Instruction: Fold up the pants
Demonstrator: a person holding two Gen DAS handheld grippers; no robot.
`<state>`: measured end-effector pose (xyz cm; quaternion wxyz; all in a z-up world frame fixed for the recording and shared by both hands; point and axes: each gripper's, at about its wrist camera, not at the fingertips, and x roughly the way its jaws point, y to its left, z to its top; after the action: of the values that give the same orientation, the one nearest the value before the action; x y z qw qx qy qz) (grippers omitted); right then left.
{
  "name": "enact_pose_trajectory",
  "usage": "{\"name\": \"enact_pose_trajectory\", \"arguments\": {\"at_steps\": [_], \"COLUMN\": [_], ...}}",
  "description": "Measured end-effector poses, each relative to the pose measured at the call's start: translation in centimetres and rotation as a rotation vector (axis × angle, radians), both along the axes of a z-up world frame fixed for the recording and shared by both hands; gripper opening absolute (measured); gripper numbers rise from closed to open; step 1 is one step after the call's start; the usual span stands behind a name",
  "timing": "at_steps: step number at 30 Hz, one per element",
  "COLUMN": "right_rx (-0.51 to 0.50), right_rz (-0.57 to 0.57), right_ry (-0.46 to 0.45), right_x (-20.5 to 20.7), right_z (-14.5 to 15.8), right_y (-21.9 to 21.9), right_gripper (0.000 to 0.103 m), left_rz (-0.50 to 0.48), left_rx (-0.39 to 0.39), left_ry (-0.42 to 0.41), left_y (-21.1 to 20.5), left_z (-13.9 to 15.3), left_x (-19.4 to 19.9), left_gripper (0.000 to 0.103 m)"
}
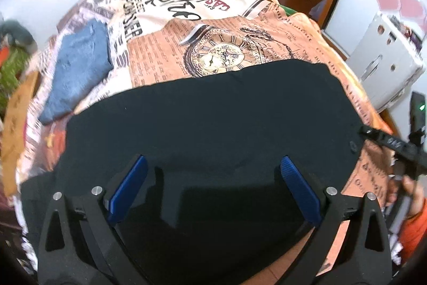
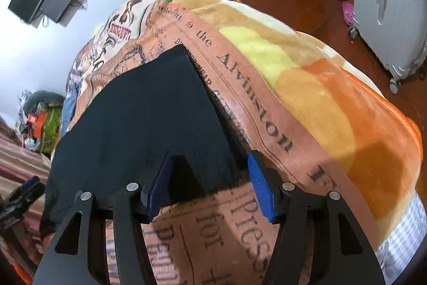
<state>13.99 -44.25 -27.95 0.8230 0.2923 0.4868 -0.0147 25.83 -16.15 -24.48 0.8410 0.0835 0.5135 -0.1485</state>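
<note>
Currently, the black pants [image 1: 208, 119] lie flat on the printed bedspread [image 1: 240, 44], folded into a broad dark panel.

**Governing relation.** In the left wrist view the long axis of the pants runs from 9 o'clock to 3 o'clock across the frame. The left gripper [image 1: 213, 188] hovers over the near part of the panel, with cloth filling the space below and ahead of it toward 12 o'clock. The right gripper [image 2: 210, 186] stands at the right-hand short end of the panel. In its own view the cloth extends from the fingers toward 11 o'clock, and the near corner of the panel lies between the blue pads [image 2: 260, 186]. Judged from this layout, each gripper is nearest to its own end of the panel.

**Gripper state.**
- Left gripper: jaws spread wide, nothing between them; the cloth lies beneath, not pinched.
- Right gripper: jaws partly spread. The pads stand apart from the cloth corner and do not press on it.

**Other items.** A folded blue garment [image 1: 80, 66] lies on the bedspread at 10 o'clock in the left wrist view, well apart from the pants. An orange and yellow blanket [image 2: 333, 103] lies at 2 o'clock in the right wrist view.

**Next move (judgement).** A further fold would carry one short end along the long axis onto the other.
</note>
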Motion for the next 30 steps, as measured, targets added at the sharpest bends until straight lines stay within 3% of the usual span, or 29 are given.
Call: {"name": "enact_pose_trajectory", "arguments": {"at_steps": [2,5,7,10,17,24,30], "right_rx": [-0.034,-0.039,-0.035,-0.104,-0.132,-0.110,-0.099], "right_rz": [0.019,0.027,0.039,0.069,0.111,0.204,0.318], "right_ry": [-0.002,-0.012,-0.017,-0.036,-0.167,-0.332,-0.424], "right_x": [0.3,0.5,0.6,0.8,1.5,3.3,4.8], "right_z": [0.1,0.2,0.6,1.8,7.5,14.6,18.1], "right_y": [0.3,0.3,0.3,1.2,2.6,6.2,10.7], "right_gripper": [0.049,0.026,0.020,0.019,0.018,0.018,0.018], "left_rz": [0.011,0.014,0.012,0.011,0.035,0.075,0.132], "left_rx": [-0.007,0.000,-0.002,-0.001,-0.038,-0.082,-0.120], "left_ry": [0.000,-0.002,-0.003,-0.018,-0.054,-0.115,-0.165], "left_y": [0.1,0.1,0.2,0.3,1.6,4.2,7.7], "left_z": [-0.1,-0.3,-0.2,0.0,1.4,3.5,5.2], "left_x": [0.1,0.3,0.3,0.3,-0.1,-1.1,-2.2], "left_gripper": [0.101,0.101,0.101,0.101,0.101,0.101,0.101]}}
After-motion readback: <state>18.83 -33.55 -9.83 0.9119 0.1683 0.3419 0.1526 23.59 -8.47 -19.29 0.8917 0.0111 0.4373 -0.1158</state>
